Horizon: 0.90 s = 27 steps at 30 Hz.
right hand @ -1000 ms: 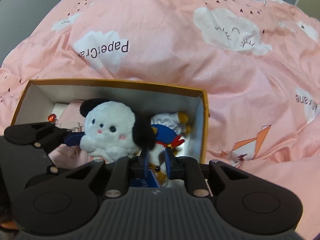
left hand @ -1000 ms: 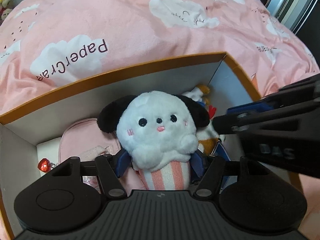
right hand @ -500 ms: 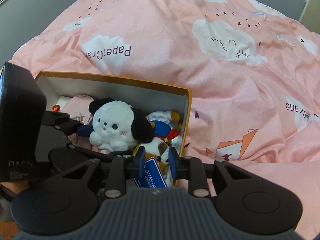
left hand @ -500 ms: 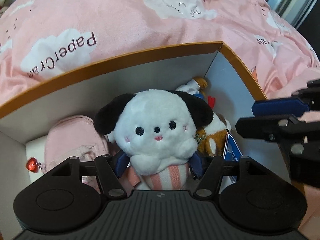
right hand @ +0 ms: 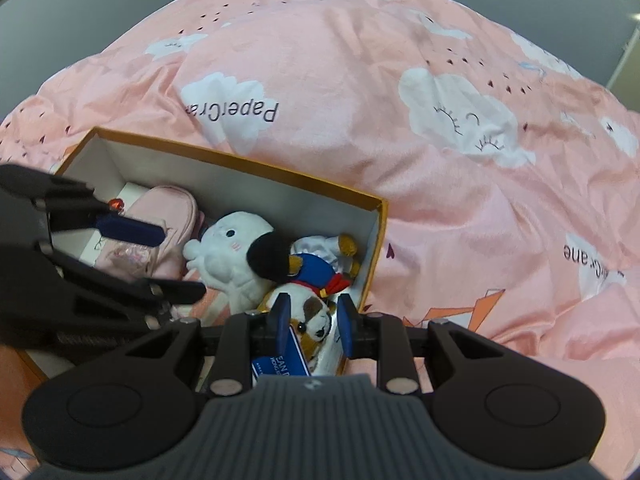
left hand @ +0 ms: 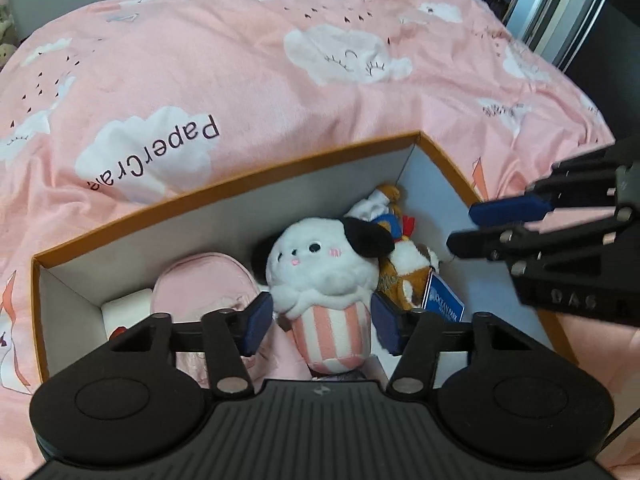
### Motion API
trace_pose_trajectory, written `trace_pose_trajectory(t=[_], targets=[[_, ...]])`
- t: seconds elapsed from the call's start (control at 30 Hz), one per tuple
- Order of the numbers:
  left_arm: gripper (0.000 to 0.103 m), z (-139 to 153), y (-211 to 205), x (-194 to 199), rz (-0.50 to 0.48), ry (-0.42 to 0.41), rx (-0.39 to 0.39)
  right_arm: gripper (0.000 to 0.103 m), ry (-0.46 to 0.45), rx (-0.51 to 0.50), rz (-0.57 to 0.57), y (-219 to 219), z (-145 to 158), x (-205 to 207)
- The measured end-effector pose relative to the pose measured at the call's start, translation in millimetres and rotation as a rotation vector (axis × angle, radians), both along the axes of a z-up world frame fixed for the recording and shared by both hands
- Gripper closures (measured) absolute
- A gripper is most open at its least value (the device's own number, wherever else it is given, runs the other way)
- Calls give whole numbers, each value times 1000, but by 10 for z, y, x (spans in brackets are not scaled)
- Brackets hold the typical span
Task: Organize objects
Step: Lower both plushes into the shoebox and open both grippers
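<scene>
An orange-rimmed cardboard box (left hand: 224, 184) sits on the bed and also shows in the right wrist view (right hand: 240, 162). Inside lies a white puppy plush (left hand: 320, 276) with black ears and a pink-striped base, also seen from the right (right hand: 236, 256). Beside it lies a brown-and-white dog plush (right hand: 314, 318) in a blue outfit, with a blue tag (left hand: 442, 304). My left gripper (left hand: 320, 322) is open, its pads apart from the puppy plush's sides. My right gripper (right hand: 314, 320) is open above the dog plush.
A pink pouch (left hand: 200, 292) with a red charm (right hand: 117, 203) and a white block (left hand: 126, 308) lie in the box's left part. A pink cloud-print duvet (left hand: 280, 80) surrounds the box. A dark doorway (left hand: 560, 12) stands at the far right.
My left gripper opened, let go of the puppy plush and pulled back; the plush now rests in the box. My right gripper opened wider and drew back above the dog plush.
</scene>
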<state>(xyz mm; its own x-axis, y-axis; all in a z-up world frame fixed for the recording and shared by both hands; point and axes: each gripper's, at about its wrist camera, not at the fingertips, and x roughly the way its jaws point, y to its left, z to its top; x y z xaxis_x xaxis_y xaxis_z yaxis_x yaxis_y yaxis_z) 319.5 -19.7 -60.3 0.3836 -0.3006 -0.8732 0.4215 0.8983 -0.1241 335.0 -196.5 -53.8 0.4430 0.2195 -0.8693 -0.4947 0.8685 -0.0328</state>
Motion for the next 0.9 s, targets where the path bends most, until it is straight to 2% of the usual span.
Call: trace_pose_trajectory(t=[0.1, 0.23, 0.3, 0.37, 0.57, 0.7, 0.8, 0.9], targets=[[58, -63, -20, 32, 2, 11, -3, 84, -10, -19, 53, 66, -18, -28], [60, -191, -95, -2, -28, 37, 8, 85, 2, -104, 178, 224, -116, -100], [65, -245, -126, -10, -25, 43, 20, 85, 11, -152, 235, 290, -184, -131], [65, -283, -148, -3, -18, 46, 22, 85, 14, -201, 286, 351, -253, -154], [68, -333, -160, 33, 5, 59, -6, 85, -19, -343, 420, 491, -470, -226], [68, -364, -167, 69, 18, 71, -19, 87, -50, -361, 417, 488, -497, -165], [68, -374, -183, 77, 20, 74, -16, 93, -46, -334, 381, 449, -499, -85], [67, -369, -186, 75, 14, 69, -11, 93, -50, -328, 373, 417, -497, -93]])
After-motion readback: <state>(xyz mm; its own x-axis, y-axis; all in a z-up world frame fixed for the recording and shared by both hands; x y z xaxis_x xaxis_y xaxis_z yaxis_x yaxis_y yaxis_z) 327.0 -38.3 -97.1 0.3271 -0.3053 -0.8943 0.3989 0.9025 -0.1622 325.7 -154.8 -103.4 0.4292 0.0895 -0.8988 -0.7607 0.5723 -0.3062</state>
